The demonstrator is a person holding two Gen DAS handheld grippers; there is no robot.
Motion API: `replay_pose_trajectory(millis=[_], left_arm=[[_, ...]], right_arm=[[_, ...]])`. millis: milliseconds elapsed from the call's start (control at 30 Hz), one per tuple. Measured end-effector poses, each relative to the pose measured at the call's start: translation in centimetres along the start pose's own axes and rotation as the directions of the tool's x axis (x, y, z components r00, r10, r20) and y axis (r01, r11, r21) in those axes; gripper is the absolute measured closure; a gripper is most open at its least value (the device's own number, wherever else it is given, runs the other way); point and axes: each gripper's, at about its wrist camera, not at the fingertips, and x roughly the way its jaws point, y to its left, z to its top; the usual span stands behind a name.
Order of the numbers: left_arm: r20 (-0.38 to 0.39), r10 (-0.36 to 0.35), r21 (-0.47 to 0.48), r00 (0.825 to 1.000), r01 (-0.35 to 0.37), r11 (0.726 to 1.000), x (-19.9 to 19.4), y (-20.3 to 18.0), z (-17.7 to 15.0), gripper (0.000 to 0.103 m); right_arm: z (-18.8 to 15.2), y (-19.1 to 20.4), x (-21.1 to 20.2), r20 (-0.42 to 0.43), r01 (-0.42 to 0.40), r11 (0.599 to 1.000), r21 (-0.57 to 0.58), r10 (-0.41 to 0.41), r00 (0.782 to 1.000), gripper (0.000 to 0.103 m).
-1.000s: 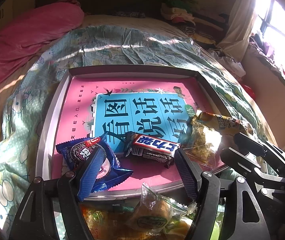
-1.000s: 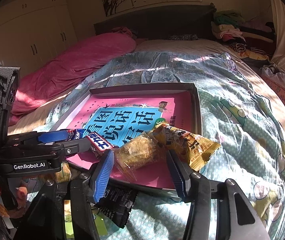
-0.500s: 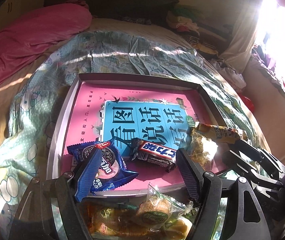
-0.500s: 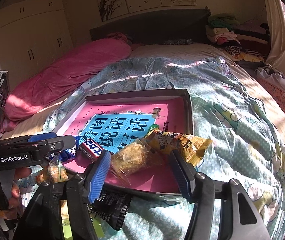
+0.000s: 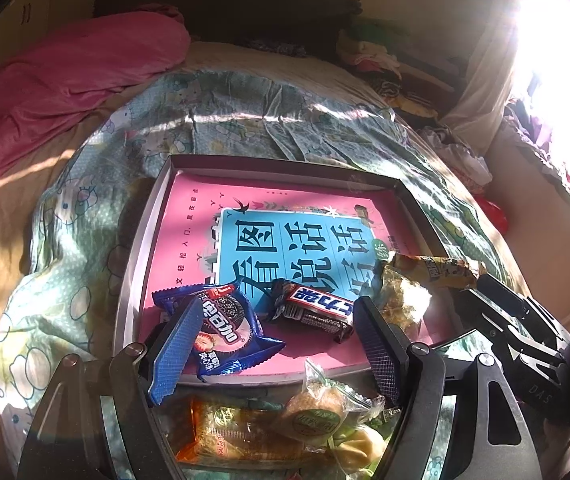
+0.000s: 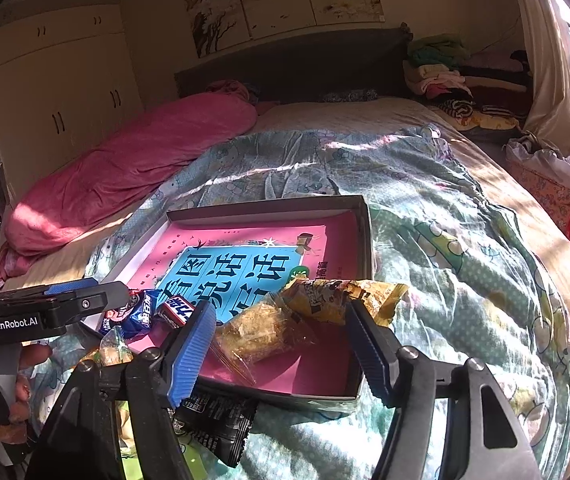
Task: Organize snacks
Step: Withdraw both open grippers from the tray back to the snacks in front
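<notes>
A shallow grey box (image 5: 285,162) with a pink and blue printed floor lies on the bed. Along its near side rest a blue cookie pack (image 5: 225,328), a brown chocolate bar (image 5: 313,308), a clear-wrapped yellow pastry (image 5: 401,300) and a yellow packet (image 5: 433,270). My left gripper (image 5: 277,344) hovers open over the box's near edge, gripping nothing. My right gripper (image 6: 281,344) has its jaws opening. The pastry (image 6: 261,332) lies on the box floor between them with neither pad pressing it. The yellow packet (image 6: 337,300) sits just behind.
Loose snacks lie on the quilt in front of the box: an orange packet (image 5: 221,432), a round cake in clear wrap (image 5: 317,412) and a black packet (image 6: 213,424). A pink duvet (image 6: 125,176) lies to the left. Folded clothes (image 6: 453,80) are piled by the headboard.
The right jaws have spread wider around the pastry, which stays on the box floor. The left gripper has drawn back and up a little, showing more of the loose snacks.
</notes>
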Motion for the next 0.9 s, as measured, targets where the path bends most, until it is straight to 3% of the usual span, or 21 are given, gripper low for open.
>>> replay_pose_trajectory(millis=[900], left_arm=[[0.019, 0.015, -0.004, 1.0, -0.015, 1.0, -2.2, 1.5, -0.4, 0.024]], right_arm=[[0.4, 1.1, -2.8, 0.074, -0.013, 1.0, -0.026, 0.015, 0.997, 0.03]])
